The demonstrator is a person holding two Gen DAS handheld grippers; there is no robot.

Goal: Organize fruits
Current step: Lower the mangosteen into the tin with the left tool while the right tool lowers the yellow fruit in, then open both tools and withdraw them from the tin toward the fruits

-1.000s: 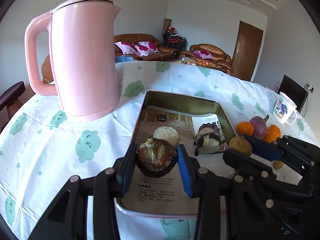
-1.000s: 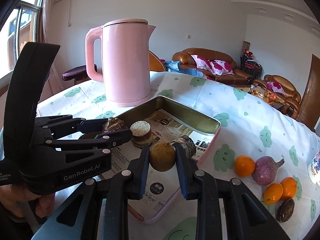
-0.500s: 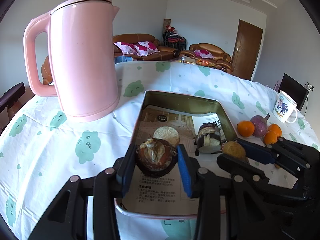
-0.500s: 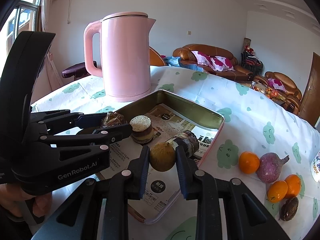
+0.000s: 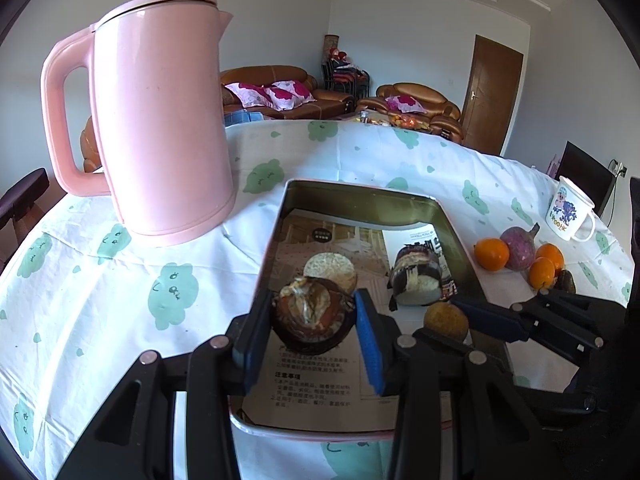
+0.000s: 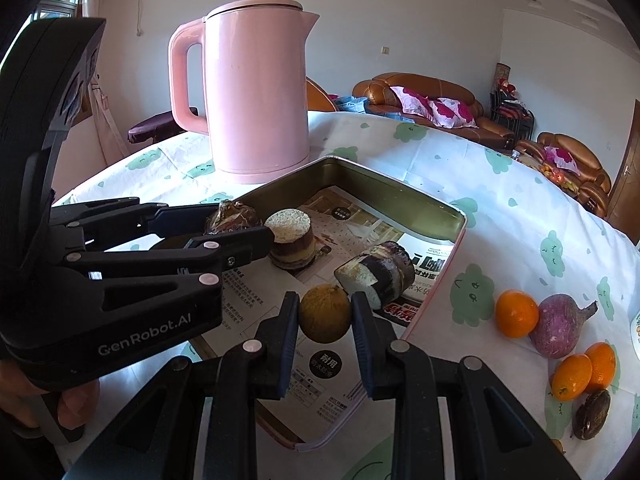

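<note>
1. The left gripper (image 5: 314, 316) holds its fingers closed on a dark round fruit (image 5: 310, 312) with a torn pale top – it hangs over the near end of the tin tray (image 5: 360, 196).
2. The right gripper (image 6: 325, 316) has a brownish-yellow round fruit (image 6: 325, 314) between its fingers (image 6: 289, 320). These have just been opening, and a thin gap shows on each side of the fruit, which sits low over the printed paper (image 6: 320, 368) lining the tray.
3. Inside the tray stand a layered round cake (image 6: 289, 240), upright, and a dark roll (image 6: 376, 274) lying on its side just beyond the brownish-yellow fruit.
4. A pink kettle (image 6: 256, 92) stands on the worktop (image 6: 500, 208) just beside the tray's far corner.
5. To the right of the tray, on the spotted cloth, lie three oranges (image 6: 516, 313), a purple root (image 6: 560, 326) and a dark fruit (image 6: 591, 414) – grouped close together.
6. A printed mug (image 5: 570, 210) stands farther off at the worktop's right edge.
7. A person's hand (image 6: 74, 402) grips the left gripper's handle.
</note>
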